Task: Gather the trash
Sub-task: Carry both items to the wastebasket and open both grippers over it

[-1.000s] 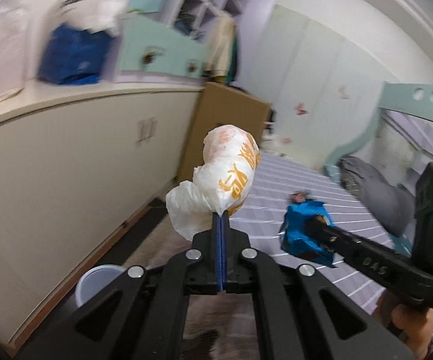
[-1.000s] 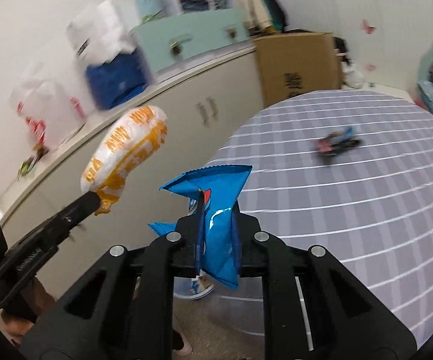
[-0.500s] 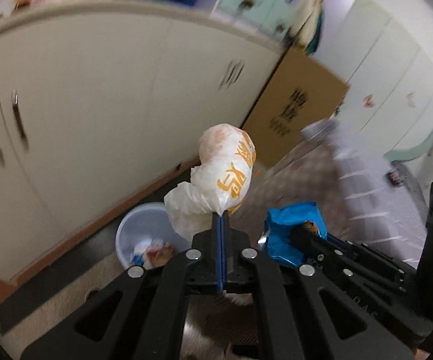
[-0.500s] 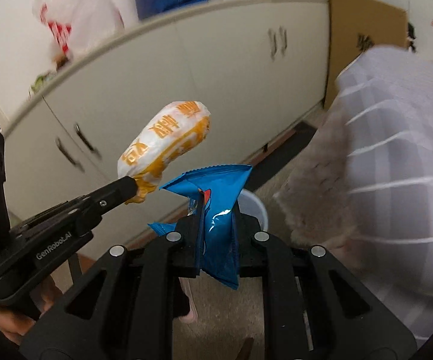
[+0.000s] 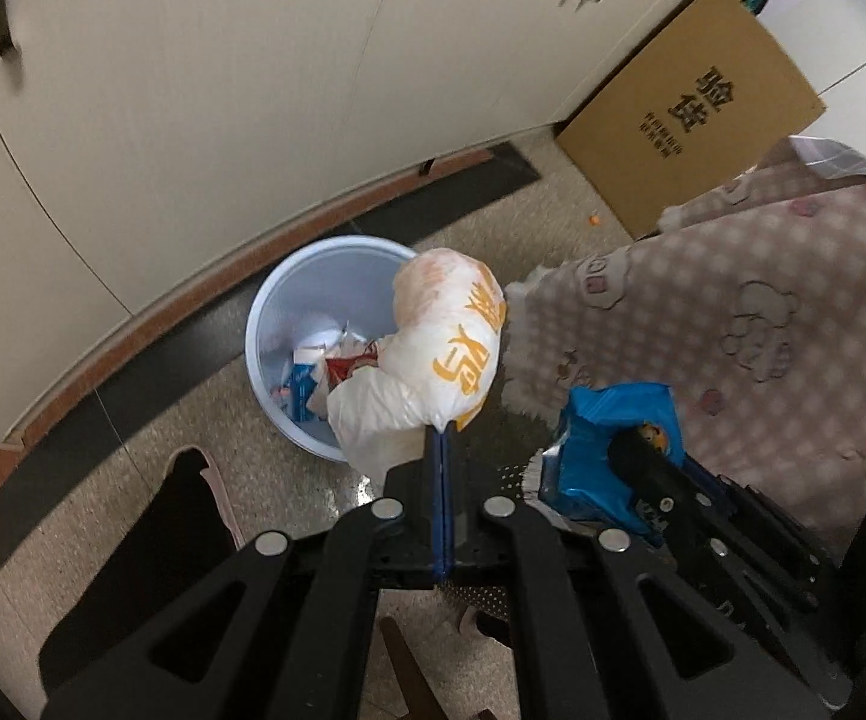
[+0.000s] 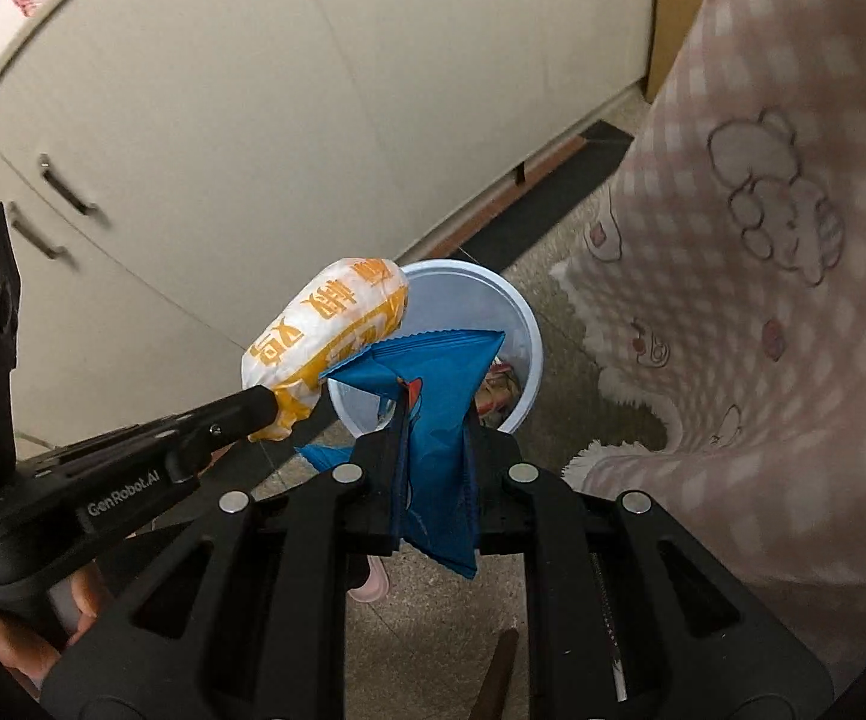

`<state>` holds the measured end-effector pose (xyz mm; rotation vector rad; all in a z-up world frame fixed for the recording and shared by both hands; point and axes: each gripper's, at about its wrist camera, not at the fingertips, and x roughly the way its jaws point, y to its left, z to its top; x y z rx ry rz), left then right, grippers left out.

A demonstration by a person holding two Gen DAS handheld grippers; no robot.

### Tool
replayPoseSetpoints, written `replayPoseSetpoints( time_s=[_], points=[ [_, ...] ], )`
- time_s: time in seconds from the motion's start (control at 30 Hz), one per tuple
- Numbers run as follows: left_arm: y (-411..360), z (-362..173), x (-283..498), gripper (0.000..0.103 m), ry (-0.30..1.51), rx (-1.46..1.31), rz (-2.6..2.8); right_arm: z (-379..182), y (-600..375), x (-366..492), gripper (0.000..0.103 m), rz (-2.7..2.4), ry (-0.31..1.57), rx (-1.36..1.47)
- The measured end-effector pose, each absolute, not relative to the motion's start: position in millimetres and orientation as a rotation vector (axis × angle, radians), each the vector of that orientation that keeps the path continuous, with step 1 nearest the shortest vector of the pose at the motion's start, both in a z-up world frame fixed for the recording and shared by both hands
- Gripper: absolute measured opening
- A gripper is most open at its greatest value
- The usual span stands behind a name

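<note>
Left gripper: the left gripper [image 5: 439, 438] has its jaws pressed tight together on the bottom edge of a white and orange wrapper [image 5: 445, 348]. The puffy wrapper sticks up from the tips.
Right gripper: the right gripper [image 6: 433, 420] has its jaws squeezed on a blue snack bag [image 6: 433, 414]. The bag is folded and pokes out above and below the grip.
Bin: a light blue bin [image 5: 271, 312] stands on the floor by the white cupboards [image 5: 223, 90], near a pink blanket [image 5: 733, 312].
Where the trash is: both pieces are up in the air, close together and near the bin. The wrapper looks to be over the bin's near rim. The blue bag seems a little to the side of the bin in the left view and over its mouth in the right view, so I cannot say for sure.
Done: some trash is already lying in the bottom of the bin. Two more pieces have been picked up and are at the bin.
Left to do: neither piece is in the bin yet. I think the jaws need to open so both drop in.
Other trash: I cannot see if more is waiting elsewhere.
</note>
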<state>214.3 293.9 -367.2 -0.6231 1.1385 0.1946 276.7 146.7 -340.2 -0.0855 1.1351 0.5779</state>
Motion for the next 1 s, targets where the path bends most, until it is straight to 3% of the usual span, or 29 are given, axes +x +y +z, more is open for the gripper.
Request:
replayPoseSetpoints(
  time_s=[0.33, 0.4, 0.43, 0.47, 1.0],
  points=[
    [309.2, -401.0, 257.7, 0.004, 1.159, -0.657, 0.205, -364.7, 152.9, 296.0, 0.015, 0.548, 1.152, -0.043],
    [316.1, -406.6, 262.2, 0.025, 1.162, -0.696, 0.198, -368.1, 153.5, 298.3, 0.016, 0.546, 1.158, -0.031],
    [319.3, -409.7, 263.0, 0.043, 1.164, -0.711, 0.209, -370.9, 154.5, 299.4, 0.016, 0.546, 1.164, -0.032],
    [323.1, -412.8, 261.5, 0.047, 1.158, -0.729, 0.230, -373.1, 155.3, 300.9, 0.016, 0.547, 1.169, -0.031],
    [337.5, -423.5, 232.9, 0.053, 1.168, -0.811, 0.266, -381.2, 166.0, 298.3, 0.018, 0.565, 1.187, -0.034]
  ],
)
